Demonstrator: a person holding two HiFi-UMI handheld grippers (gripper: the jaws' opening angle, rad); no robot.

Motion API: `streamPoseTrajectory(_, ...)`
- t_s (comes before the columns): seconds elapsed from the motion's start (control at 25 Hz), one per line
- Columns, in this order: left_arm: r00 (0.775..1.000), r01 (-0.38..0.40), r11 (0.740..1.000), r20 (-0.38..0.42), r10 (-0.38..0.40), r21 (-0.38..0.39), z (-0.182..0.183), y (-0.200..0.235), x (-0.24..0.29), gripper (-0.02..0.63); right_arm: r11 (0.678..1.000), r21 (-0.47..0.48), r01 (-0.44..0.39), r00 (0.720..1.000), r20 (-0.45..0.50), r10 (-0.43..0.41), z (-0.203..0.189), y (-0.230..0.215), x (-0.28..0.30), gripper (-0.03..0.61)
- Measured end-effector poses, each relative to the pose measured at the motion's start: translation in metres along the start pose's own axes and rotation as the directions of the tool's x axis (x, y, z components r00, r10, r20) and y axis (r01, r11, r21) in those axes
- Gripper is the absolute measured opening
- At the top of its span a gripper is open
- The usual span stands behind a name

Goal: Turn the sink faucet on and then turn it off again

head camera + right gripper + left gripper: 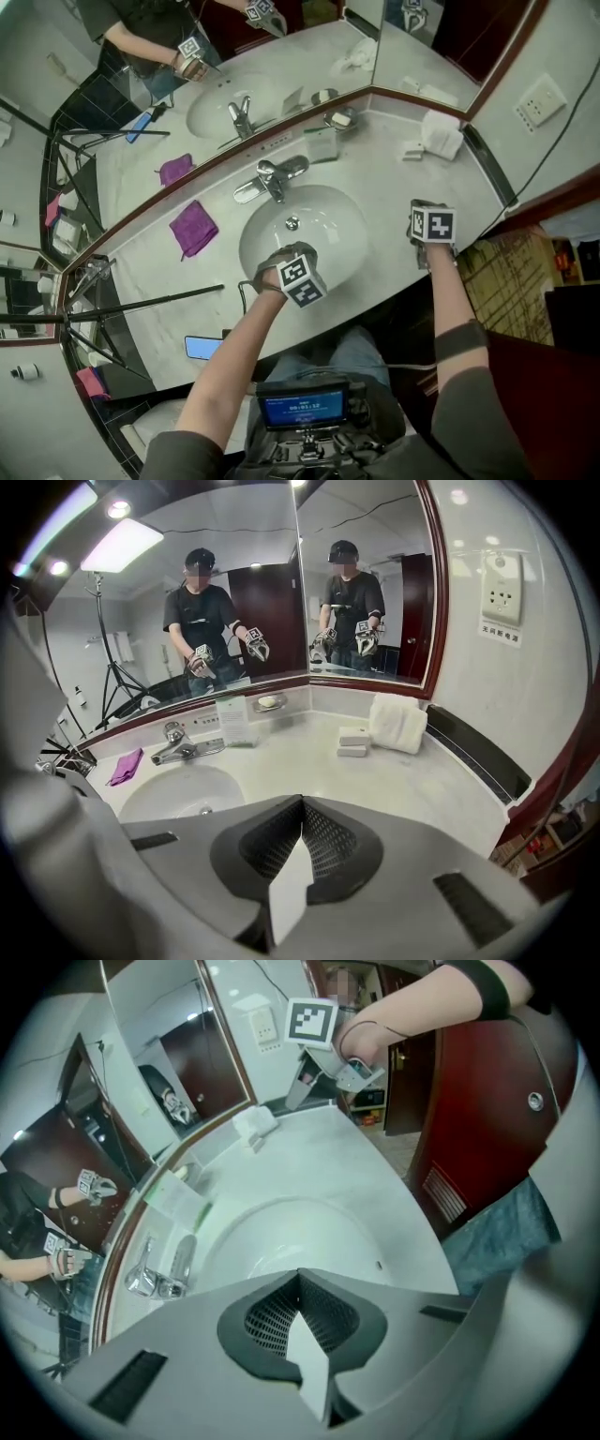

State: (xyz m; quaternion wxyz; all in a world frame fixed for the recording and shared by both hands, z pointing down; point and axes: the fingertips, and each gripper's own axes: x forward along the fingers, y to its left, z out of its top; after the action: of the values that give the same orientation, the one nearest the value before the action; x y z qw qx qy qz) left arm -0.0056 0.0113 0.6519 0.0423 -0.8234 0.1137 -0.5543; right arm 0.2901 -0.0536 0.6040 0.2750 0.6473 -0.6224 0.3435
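Observation:
The chrome faucet [272,178] stands at the back of the white oval basin [319,239], and I see no water running from it. My left gripper [284,255] hangs over the basin's front rim, apart from the faucet. In the left gripper view its jaws [300,1275] are shut and empty above the bowl [281,1237], with the faucet [159,1274] off to the left. My right gripper [424,221] is held over the counter right of the basin. In the right gripper view its jaws [302,801] are shut on nothing, the faucet [183,745] far to the left.
A purple cloth [192,228] lies left of the basin. A folded white towel [441,134], soap bars [354,742], a soap dish [339,118] and a card stand [322,145] sit along the mirror. Tripod legs [141,305] and a phone [204,347] are at the counter's left front.

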Motion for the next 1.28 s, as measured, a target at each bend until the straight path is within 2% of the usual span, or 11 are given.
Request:
streamPoseTrajectory(0.2,0.995,0.099,0.992,0.014,-0.099,-0.076,-0.002,-0.027,-0.01,0.0,1.0,-0.003,-0.007,1.0,0.005,0.007,-0.006,0.008,-0.016,0.005)
streamPoseTrajectory(0.36,0.99,0.14,0.98,0.042,-0.136,-0.14,0.001,-0.034,-0.022,0.0,1.0,-0.008,-0.015,1.0,-0.001,0.015,-0.015,0.016,-0.026,0.005)
streamPoseTrajectory(0.76,0.99,0.129,0.98,0.079,-0.118,-0.152,0.008,-0.021,-0.039,0.0,1.0,-0.022,-0.012,1.0,-0.007,0.012,-0.019,0.019,-0.043,0.005)
streamPoseTrajectory(1.04,0.99,0.124,0.981,0.084,-0.112,-0.15,0.003,-0.018,-0.042,0.0,0.997,-0.072,0.017,1.0,-0.007,-0.017,-0.014,0.015,-0.045,0.008)
streamPoseTrajectory(1.28,0.99,0.122,0.981,0.084,-0.11,-0.149,0.0,-0.014,-0.045,0.0,0.997,-0.073,0.01,1.0,-0.014,-0.011,-0.015,0.018,-0.045,0.008)
